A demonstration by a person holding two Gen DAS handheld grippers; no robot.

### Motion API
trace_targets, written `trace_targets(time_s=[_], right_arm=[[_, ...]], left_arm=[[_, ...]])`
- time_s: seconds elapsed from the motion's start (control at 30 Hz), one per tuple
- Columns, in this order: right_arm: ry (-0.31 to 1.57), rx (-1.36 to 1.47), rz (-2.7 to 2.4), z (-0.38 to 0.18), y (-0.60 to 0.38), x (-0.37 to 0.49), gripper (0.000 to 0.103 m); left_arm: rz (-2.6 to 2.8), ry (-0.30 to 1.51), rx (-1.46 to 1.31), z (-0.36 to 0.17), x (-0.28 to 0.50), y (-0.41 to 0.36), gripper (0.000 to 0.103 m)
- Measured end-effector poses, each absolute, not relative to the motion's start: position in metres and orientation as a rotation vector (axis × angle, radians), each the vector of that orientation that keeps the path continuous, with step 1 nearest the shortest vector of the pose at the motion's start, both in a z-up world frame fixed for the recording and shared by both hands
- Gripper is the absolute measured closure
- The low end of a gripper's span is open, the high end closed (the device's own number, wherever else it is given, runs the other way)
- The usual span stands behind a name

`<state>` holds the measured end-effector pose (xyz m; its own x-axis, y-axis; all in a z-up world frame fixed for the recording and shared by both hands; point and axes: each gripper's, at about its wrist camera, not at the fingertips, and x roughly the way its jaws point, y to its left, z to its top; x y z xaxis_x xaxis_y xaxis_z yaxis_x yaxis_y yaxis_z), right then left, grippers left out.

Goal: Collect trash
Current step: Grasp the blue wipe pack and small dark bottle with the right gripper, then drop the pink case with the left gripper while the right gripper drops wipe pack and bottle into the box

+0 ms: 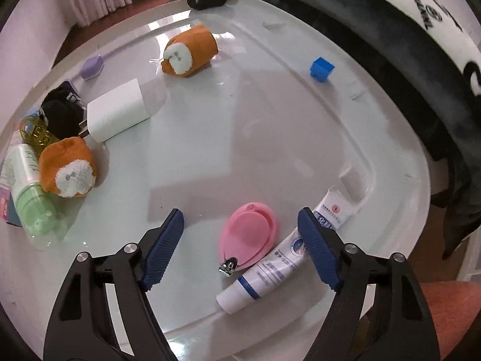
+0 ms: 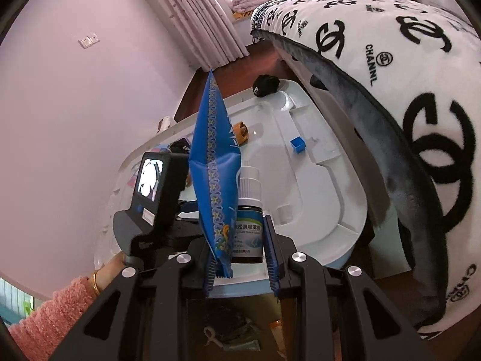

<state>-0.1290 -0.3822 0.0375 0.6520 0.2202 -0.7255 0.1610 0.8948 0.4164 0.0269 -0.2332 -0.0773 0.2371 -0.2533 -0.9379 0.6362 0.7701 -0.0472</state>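
My right gripper (image 2: 237,240) is shut on two things held side by side: a crumpled blue snack wrapper (image 2: 213,162) that sticks up, and a small brown spray bottle (image 2: 248,228) with a white nozzle. My left gripper (image 1: 240,213) points down at the white table top (image 1: 270,120) with its jaws wide open and nothing gripped. Below and between its blue pads lie a pink oval case (image 1: 246,237), a nail clipper (image 1: 228,266) and a white tube (image 1: 270,267) of paste; the right pad (image 1: 318,249) overlaps the tube in the picture.
Two rolled orange socks (image 1: 189,51) (image 1: 67,170), a white charger (image 1: 117,114), a blue cube (image 1: 321,69), a black sock (image 1: 61,114) and a green bottle (image 1: 33,207) lie about. A patterned blanket (image 2: 390,60) borders the right side. A pink sleeve (image 2: 45,316) holds the left tool.
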Motion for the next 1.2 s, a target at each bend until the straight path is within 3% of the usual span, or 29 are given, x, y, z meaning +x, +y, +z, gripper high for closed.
trace_targets(time_s=[0.1, 0.13, 0.47, 0.73, 1.13, 1.17, 1.2], right_arm=[[0.864, 0.493, 0.043, 0.036, -0.382, -0.128, 0.075], [0.862, 0.496, 0.044, 0.037, -0.382, -0.129, 0.075], [0.869, 0.438, 0.070, 0.047, -0.359, -0.139, 0.075], [1.058, 0.309, 0.227, 0.018, -0.291, -0.176, 0.076], [1.523, 0.198, 0.342, -0.098, -0.192, -0.216, 0.076], [1.549, 0.174, 0.315, -0.109, -0.188, -0.215, 0.075], [1.561, 0.154, 0.286, -0.115, -0.187, -0.214, 0.063]], left_arm=[[-0.604, 1.149, 0.417, -0.076, 0.018, -0.230, 0.057], [-0.598, 1.144, 0.412, -0.074, 0.017, -0.227, 0.069], [-0.593, 1.129, 0.252, -0.030, 0.002, -0.166, 0.070], [-0.591, 1.167, 0.234, 0.005, -0.096, -0.061, 0.070], [-0.397, 1.609, 0.129, -0.120, -0.171, -0.003, 0.070], [-0.379, 1.646, 0.124, -0.129, -0.171, -0.002, 0.069], [-0.350, 1.693, 0.119, -0.140, -0.169, 0.000, 0.066]])
